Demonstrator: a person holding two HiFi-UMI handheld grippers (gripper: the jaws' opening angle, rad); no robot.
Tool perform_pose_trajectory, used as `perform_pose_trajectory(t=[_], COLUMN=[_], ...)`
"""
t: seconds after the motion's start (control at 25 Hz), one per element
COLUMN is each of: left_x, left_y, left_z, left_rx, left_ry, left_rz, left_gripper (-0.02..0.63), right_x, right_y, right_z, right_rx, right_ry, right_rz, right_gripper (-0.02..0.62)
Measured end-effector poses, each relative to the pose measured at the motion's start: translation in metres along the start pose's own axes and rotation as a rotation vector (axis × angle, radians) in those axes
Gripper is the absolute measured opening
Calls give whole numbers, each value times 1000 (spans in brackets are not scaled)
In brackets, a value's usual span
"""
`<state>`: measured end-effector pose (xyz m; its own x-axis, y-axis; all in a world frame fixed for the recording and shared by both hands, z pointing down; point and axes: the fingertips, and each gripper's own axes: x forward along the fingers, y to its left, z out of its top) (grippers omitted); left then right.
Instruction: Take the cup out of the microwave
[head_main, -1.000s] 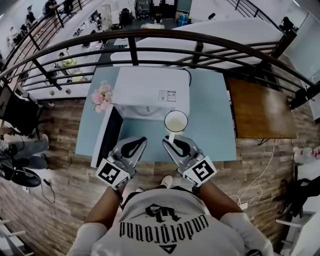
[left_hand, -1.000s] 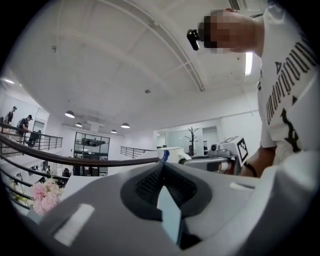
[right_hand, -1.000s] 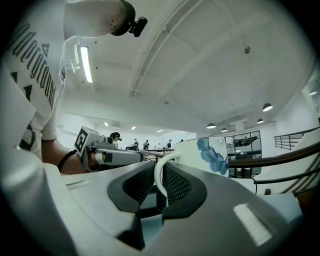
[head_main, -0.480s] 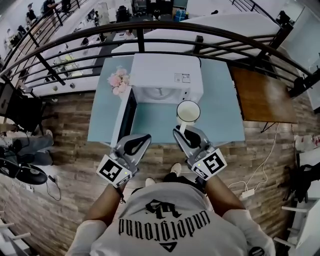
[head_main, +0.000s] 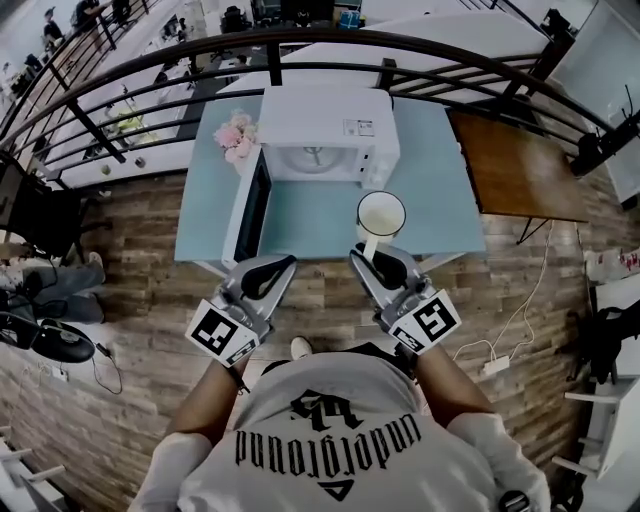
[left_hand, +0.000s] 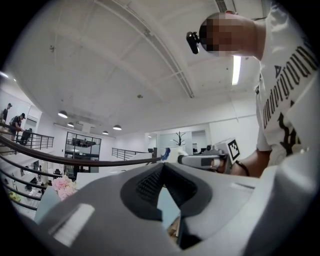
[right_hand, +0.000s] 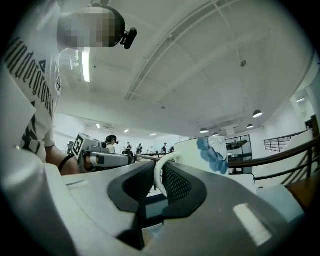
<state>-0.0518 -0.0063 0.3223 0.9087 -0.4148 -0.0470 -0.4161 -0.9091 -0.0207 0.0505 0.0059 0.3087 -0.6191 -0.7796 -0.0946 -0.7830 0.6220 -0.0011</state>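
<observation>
Nearest the person, both grippers point level toward the table. The left gripper (head_main: 280, 266) hangs over the wood floor (head_main: 140, 270), just short of the table's front edge. Its jaws are closed tip to tip with nothing between them. The right gripper (head_main: 368, 256) reaches just over that edge, its jaws pinched narrow on the thin white handle (right_hand: 158, 181) of the cup (head_main: 381, 214). The cup is outside the microwave (head_main: 322, 118), upright over the pale blue table (head_main: 445, 200), in front of the oven's right corner and apart from it. Whether its base touches the tabletop cannot be told. Bare tabletop lies to its right and between it and the open oven mouth. The door (head_main: 248, 205) stands swung out on the left, its free edge near the table's front edge, just beside the left gripper. Pink flowers (head_main: 238, 140) sit by the hinge. A brown table (head_main: 515, 165) adjoins on the right. Behind the microwave a dark railing (head_main: 300, 45) curves across.
</observation>
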Motion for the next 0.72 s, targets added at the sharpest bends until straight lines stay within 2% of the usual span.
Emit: perform_pose_trajectory(t=[0.2, 0.44, 0.72], left_x=[-3, 17, 31], left_y=[-42, -106, -179], left_z=[9, 12, 1], left_rx=[16, 43, 9], left_ry=[-10, 10, 28], left_rz=[28, 77, 104], left_gripper=[51, 51, 51], right_x=[-48, -116, -197], right_y=[12, 8, 3], right_z=[7, 7, -1], right_rx=[-7, 13, 40], right_ry=[7, 17, 36], right_rz=[45, 79, 93], right_gripper=[51, 51, 51])
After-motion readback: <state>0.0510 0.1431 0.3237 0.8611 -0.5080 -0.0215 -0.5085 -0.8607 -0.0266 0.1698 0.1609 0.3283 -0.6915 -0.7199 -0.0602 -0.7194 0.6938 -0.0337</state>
